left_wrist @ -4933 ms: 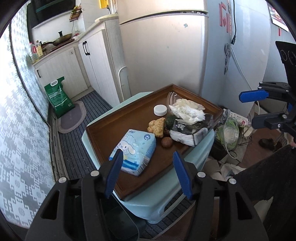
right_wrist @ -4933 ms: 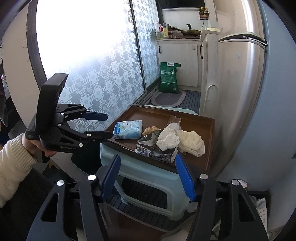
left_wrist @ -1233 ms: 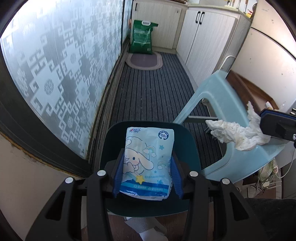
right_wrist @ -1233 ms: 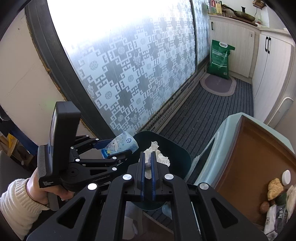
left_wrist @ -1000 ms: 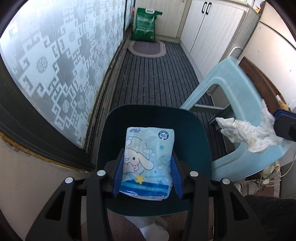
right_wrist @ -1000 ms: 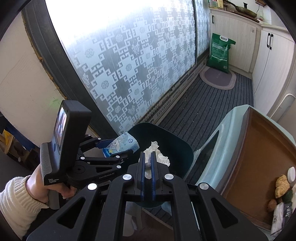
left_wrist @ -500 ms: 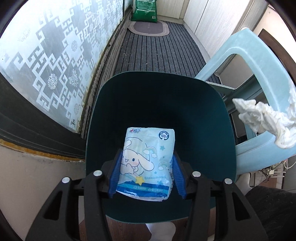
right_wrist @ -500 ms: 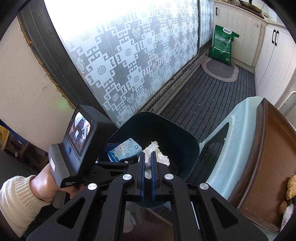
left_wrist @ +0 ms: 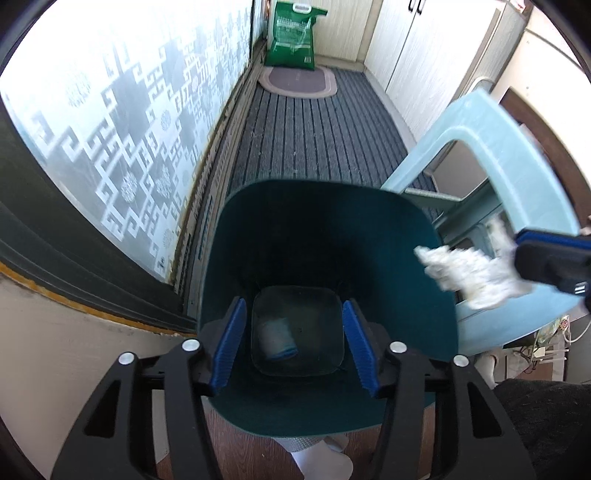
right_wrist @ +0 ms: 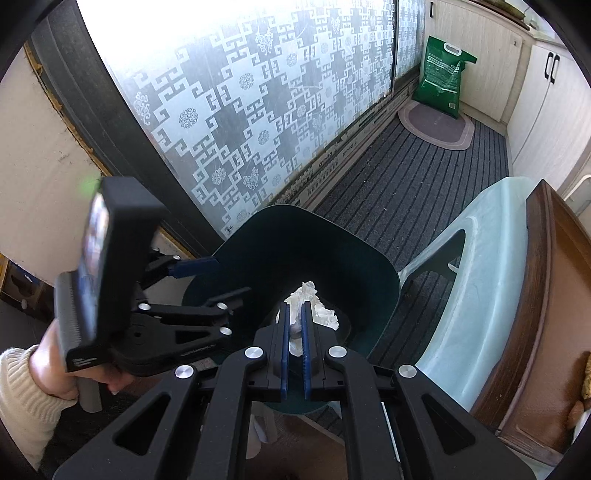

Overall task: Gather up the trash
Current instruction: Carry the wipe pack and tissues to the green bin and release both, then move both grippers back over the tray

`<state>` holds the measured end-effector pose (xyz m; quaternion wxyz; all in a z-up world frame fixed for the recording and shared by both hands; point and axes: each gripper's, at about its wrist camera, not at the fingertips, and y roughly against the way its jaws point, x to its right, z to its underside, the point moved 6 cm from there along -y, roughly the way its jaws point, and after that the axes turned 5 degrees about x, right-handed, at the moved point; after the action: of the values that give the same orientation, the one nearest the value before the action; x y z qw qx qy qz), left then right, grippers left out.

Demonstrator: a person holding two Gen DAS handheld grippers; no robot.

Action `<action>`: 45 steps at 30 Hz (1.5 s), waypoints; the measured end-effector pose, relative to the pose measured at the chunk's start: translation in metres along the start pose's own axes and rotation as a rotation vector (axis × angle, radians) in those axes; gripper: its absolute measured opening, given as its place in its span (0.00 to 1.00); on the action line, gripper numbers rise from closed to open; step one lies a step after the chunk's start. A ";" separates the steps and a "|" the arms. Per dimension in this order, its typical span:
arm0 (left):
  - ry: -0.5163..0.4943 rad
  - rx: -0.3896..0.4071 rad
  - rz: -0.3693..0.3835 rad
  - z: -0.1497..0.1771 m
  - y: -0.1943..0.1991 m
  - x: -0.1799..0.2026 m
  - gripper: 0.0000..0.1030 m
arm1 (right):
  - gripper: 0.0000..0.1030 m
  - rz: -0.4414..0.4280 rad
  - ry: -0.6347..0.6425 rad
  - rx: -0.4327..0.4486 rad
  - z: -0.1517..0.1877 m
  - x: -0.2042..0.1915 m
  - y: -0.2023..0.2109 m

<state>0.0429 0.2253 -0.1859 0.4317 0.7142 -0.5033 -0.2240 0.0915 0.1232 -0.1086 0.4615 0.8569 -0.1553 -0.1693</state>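
Note:
A dark teal trash bin (left_wrist: pixel 325 229) stands on the floor below both grippers. In the left wrist view my left gripper (left_wrist: pixel 291 332) hangs over its mouth, its jaws opening with nothing between them. The light blue tissue pack (left_wrist: pixel 275 338) lies at the bottom of the bin. My right gripper (right_wrist: pixel 293 325) is shut on a crumpled white tissue (right_wrist: pixel 314 306) above the bin's (right_wrist: pixel 295 251) near rim. From the left wrist view the tissue (left_wrist: pixel 469 273) hangs at the bin's right edge, blurred.
A pale blue plastic stool (right_wrist: pixel 476 295) carries a brown wooden tray (right_wrist: pixel 546 295) right of the bin. A patterned frosted glass door (left_wrist: pixel 110 122) runs along the left. A green sack (left_wrist: pixel 295 33) and an oval mat (left_wrist: pixel 299 77) lie far down the ribbed floor.
The left gripper's jaws spread and the tissue pack dropped from them to the bottom of the bin. The right gripper with the white tissue came lower and closer over the bin.

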 end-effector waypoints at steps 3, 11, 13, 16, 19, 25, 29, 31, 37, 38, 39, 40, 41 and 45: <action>-0.003 0.042 0.003 -0.007 0.016 0.002 0.49 | 0.06 0.007 0.000 -0.003 0.000 0.000 -0.003; 0.000 0.187 0.000 -0.029 0.071 0.005 0.36 | 0.05 0.008 0.002 -0.028 0.003 -0.003 -0.015; 0.011 0.218 -0.003 -0.034 0.082 0.006 0.32 | 0.05 0.007 0.004 -0.038 0.005 -0.004 -0.019; 0.017 0.255 0.011 -0.038 0.099 0.006 0.30 | 0.06 0.005 0.010 -0.055 0.008 -0.007 -0.028; 0.013 0.298 0.010 -0.044 0.115 0.009 0.27 | 0.06 0.004 0.010 -0.078 0.013 -0.009 -0.039; 0.019 0.381 0.035 -0.051 0.145 0.012 0.21 | 0.06 0.010 0.003 -0.137 0.024 -0.011 -0.070; 0.026 0.416 0.042 -0.055 0.161 0.014 0.16 | 0.06 0.017 0.007 -0.175 0.032 -0.013 -0.090; 0.026 0.429 0.051 -0.056 0.167 0.015 0.14 | 0.06 0.023 0.013 -0.197 0.038 -0.013 -0.101; 0.014 0.479 0.073 -0.058 0.187 0.021 0.12 | 0.07 0.037 0.026 -0.257 0.054 -0.014 -0.128; 0.013 0.484 0.078 -0.059 0.190 0.021 0.12 | 0.07 0.028 0.032 -0.270 0.057 -0.015 -0.131; 0.012 0.489 0.081 -0.059 0.192 0.022 0.12 | 0.11 0.019 0.038 -0.287 0.060 -0.017 -0.134; 0.011 0.495 0.083 -0.059 0.194 0.023 0.12 | 0.17 0.023 0.046 -0.292 0.062 -0.019 -0.136; 0.009 0.498 0.086 -0.058 0.197 0.024 0.12 | 0.18 0.029 0.055 -0.290 0.063 -0.021 -0.136; 0.009 0.502 0.088 -0.058 0.200 0.025 0.12 | 0.25 0.031 0.058 -0.271 0.060 -0.023 -0.132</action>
<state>-0.0081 0.2011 0.0158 0.2522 0.7773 -0.5720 -0.0699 0.0593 0.1585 -0.2479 0.5800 0.7886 -0.1307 -0.1570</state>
